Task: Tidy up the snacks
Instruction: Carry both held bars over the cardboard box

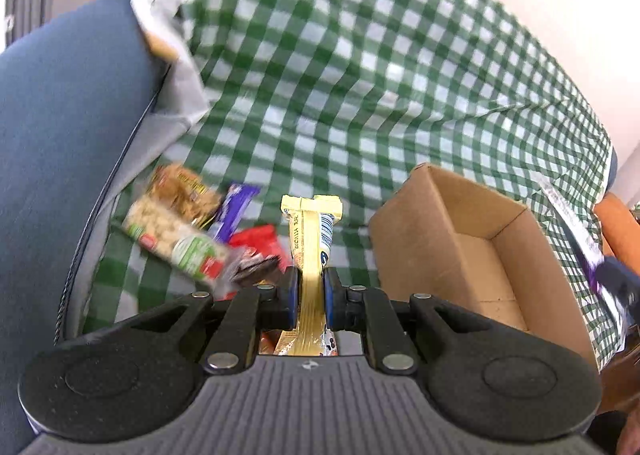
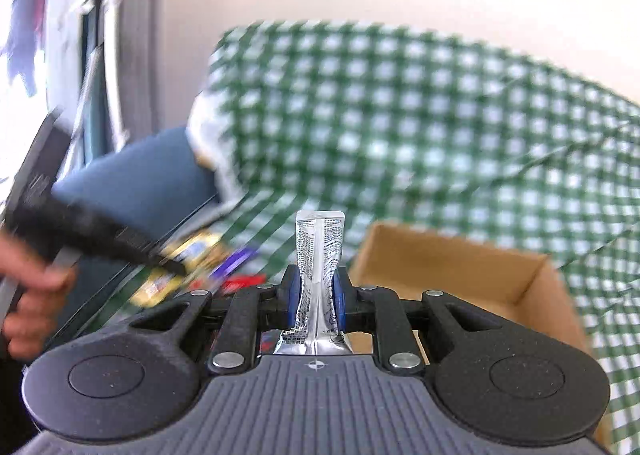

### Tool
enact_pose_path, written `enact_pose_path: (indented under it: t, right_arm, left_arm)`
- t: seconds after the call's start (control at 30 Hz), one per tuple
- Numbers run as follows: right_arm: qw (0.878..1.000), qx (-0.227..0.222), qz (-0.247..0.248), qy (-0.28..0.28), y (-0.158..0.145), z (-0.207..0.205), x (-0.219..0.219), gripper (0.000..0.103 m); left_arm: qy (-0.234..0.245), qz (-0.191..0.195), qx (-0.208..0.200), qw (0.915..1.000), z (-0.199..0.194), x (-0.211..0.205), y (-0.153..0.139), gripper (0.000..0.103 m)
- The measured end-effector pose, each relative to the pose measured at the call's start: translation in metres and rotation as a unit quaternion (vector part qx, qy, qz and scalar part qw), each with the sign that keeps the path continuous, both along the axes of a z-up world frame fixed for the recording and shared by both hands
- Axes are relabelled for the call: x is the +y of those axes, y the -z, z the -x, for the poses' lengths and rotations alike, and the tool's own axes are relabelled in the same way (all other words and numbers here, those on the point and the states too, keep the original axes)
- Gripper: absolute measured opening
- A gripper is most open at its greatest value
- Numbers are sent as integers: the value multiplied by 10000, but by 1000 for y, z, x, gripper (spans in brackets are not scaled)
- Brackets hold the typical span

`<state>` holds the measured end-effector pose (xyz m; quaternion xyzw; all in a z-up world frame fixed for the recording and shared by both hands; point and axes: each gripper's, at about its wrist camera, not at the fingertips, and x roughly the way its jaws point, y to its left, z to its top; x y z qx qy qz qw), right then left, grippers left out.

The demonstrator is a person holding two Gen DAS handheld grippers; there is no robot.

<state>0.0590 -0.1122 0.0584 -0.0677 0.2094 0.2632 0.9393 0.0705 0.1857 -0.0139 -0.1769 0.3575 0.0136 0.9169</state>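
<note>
Snacks in mixed wrappers (image 1: 188, 231) lie heaped on the green-and-white checked cloth (image 1: 360, 75), left of an open brown cardboard box (image 1: 472, 255). Left gripper (image 1: 311, 287) is clenched on a pale yellow wrapped bar (image 1: 310, 239). Right gripper (image 2: 316, 291) is clamped on a silver foil snack packet (image 2: 318, 251), near the box (image 2: 460, 271).

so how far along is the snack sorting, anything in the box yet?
Nothing visibly done: the cardboard box looks empty where its inside shows. In hand: the left gripper is shut on a yellow bar, the right gripper on a silver packet. Left: several snacks in a pile on the checked cloth.
</note>
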Motion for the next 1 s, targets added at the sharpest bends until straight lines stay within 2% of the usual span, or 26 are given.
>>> enact_pose_path:
  t: [0.17,0.27,0.33,0.47,0.77,1.0]
  right_arm:
    - [9978,-198,-74,634,14,-21,-44,19]
    - [9951,50,-184,975,38,-25,-61,19]
    - [9943,206,-142,1033,45,-29,-67,19]
    - [9947,83,-89,1018,49,-27,-72,19]
    - [9902,92,58,1394,58,-33,-91,19]
    - [9874,28,195,1572,62,-37,-97,19]
  left_arm:
    - [143,-225,-375,9989,-1,-24,-9,13]
    - [204,-342,-599,9974,-3,-41,-14,13]
    - [258,-351,-779,9960,-4,-53,-17,13]
    - [398,-241,-1045,9934,-5,-77,-21,13]
    - [984,-274,-1239,9870,-9,-141,-15,13]
    - [1340,-245,-1308,9820,-12,-171,-7,13]
